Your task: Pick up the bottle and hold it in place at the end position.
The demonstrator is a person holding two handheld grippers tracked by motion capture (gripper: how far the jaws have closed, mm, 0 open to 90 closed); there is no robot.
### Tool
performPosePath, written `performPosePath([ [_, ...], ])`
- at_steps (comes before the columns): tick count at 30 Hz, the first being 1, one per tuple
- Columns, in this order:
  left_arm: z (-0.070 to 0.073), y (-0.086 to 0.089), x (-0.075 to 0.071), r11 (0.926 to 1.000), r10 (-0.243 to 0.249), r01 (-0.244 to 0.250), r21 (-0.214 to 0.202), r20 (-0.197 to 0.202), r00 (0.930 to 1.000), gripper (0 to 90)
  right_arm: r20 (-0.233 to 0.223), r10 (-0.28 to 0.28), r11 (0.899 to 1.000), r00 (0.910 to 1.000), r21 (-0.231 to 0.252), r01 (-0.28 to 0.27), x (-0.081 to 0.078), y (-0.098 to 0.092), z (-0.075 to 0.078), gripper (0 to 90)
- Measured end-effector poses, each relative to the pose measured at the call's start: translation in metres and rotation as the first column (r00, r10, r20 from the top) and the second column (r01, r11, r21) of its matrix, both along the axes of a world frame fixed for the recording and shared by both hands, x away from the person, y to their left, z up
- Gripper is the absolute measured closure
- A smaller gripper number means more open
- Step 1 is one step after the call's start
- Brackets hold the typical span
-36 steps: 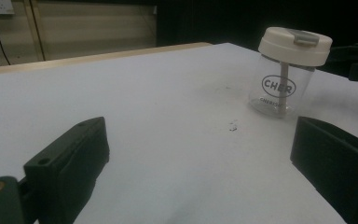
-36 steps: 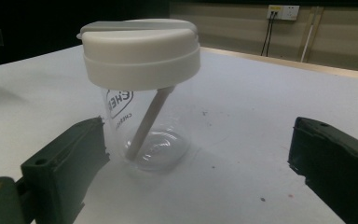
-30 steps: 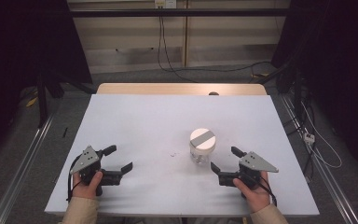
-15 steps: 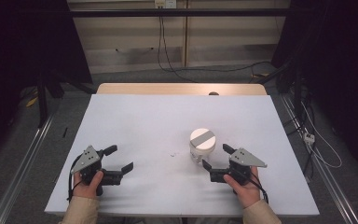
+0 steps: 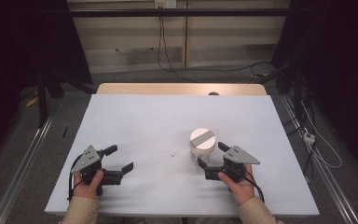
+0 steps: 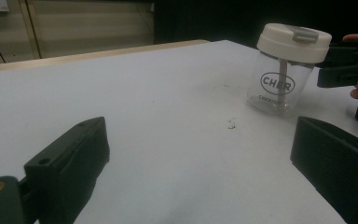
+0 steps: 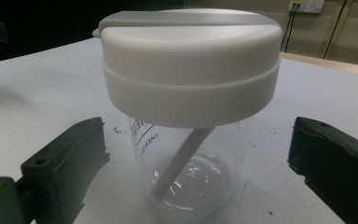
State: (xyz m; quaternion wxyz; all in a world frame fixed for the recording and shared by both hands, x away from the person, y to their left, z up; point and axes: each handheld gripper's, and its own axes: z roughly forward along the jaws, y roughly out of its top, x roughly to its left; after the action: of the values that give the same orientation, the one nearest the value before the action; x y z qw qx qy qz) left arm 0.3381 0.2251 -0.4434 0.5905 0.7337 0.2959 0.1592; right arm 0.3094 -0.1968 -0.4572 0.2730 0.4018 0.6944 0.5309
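Jar (image 5: 202,145) with a clear body and a white lid (image 5: 202,138), standing upright on the white table (image 5: 149,121), right of centre and nearer the near edge than the far one. A grey band runs across the top of the lid. In the left gripper view the jar (image 6: 286,70) shows dark lettering on its clear wall and a pale stick leaning inside it; a small dark speck (image 6: 231,123) lies on the table just in front of it.

Right gripper (image 5: 212,160), held in the person's right hand (image 5: 237,184), sits close to the near right side of the jar with its jaws spread wide. In the right gripper view the jar (image 7: 191,116) stands between the two black jaws, one on each side, with a gap to both; whether either jaw touches the glass in the high view cannot be told. The lid (image 7: 191,65) rises above the jaws.

Left gripper (image 5: 120,157), held in the left hand (image 5: 89,184), rests low over the table near the near left corner, well apart from the jar. Its jaws are spread wide and hold nothing; bare table lies between them in the left gripper view.
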Motion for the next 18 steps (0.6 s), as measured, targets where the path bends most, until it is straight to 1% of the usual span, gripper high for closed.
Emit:
performPosePath([
  [3, 0.000, -0.001, 0.000, 1.0000, -0.002, 0.002, 0.000, -0.001, 1.0000, 4.2, 0.000, -0.001, 1.000, 1.0000, -0.002, 0.001, 0.002, 0.002, 0.000, 3.6],
  [6, 0.000, -0.001, 0.000, 1.0000, -0.003, 0.003, -0.001, -0.002, 1.0000, 4.2, 0.000, -0.004, 1.000, 1.0000, -0.014, 0.004, 0.004, 0.005, -0.001, 3.6],
  [13, 0.000, -0.001, 0.000, 1.0000, -0.002, 0.002, 0.000, -0.002, 1.0000, 4.2, -0.004, 0.001, 1.000, 1.0000, -0.018, -0.002, 0.007, 0.011, -0.001, 3.8],
  [18, 0.000, -0.001, 0.000, 1.0000, -0.004, 0.004, 0.001, -0.002, 1.0000, 4.2, -0.004, -0.006, 1.000, 1.0000, -0.019, 0.006, 0.009, 0.014, -0.001, 3.8],
])
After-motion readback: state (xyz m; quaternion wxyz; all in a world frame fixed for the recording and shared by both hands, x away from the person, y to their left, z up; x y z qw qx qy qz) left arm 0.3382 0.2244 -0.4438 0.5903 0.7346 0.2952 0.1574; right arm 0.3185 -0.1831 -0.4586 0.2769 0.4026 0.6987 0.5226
